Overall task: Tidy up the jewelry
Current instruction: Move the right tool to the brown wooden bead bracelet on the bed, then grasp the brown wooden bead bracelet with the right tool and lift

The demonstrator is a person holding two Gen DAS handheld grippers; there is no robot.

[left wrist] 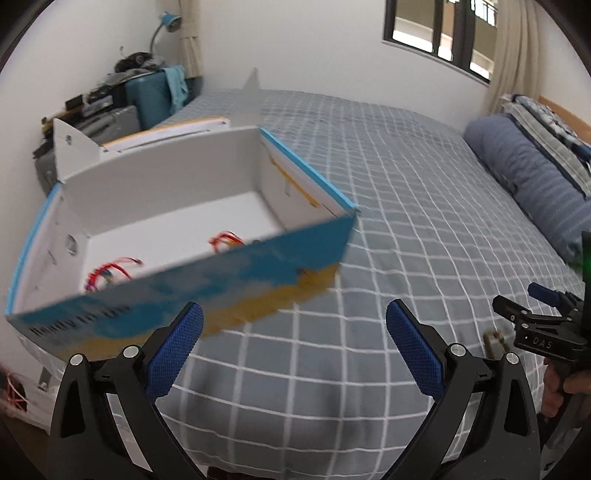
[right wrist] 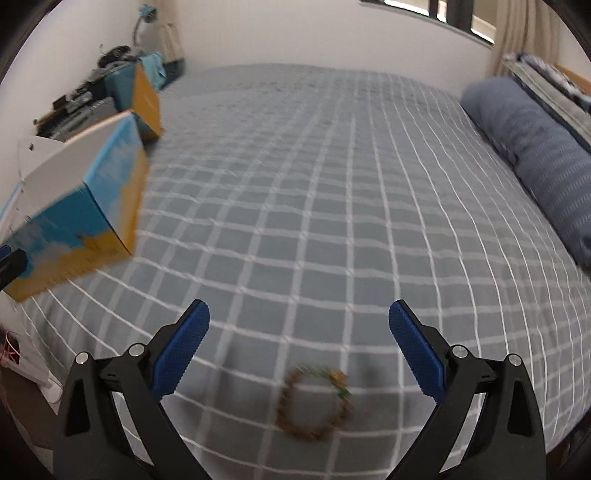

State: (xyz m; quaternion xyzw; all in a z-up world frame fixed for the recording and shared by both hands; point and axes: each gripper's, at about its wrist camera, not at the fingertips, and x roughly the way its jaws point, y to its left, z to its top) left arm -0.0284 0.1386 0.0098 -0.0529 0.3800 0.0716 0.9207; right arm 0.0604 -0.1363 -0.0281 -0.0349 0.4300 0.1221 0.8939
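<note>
An open blue-and-yellow cardboard box [left wrist: 177, 236] with a white inside stands on the bed at the left; two red string bracelets [left wrist: 110, 273] [left wrist: 226, 240] lie on its floor. The box also shows in the right wrist view [right wrist: 79, 218]. A brown beaded bracelet [right wrist: 314, 404] lies on the checked bedsheet, low between the fingers of my right gripper [right wrist: 299, 347], which is open and empty above it. My left gripper [left wrist: 294, 347] is open and empty, just in front of the box's near wall. The right gripper [left wrist: 532, 325] shows at the right edge of the left wrist view.
The grey checked bedsheet [right wrist: 314, 192] covers the bed. A blue bolster pillow [right wrist: 535, 147] and folded bedding lie along the right side. A teal suitcase [left wrist: 151, 96] and clutter stand beyond the bed's far left corner. A window [left wrist: 439, 33] is in the far wall.
</note>
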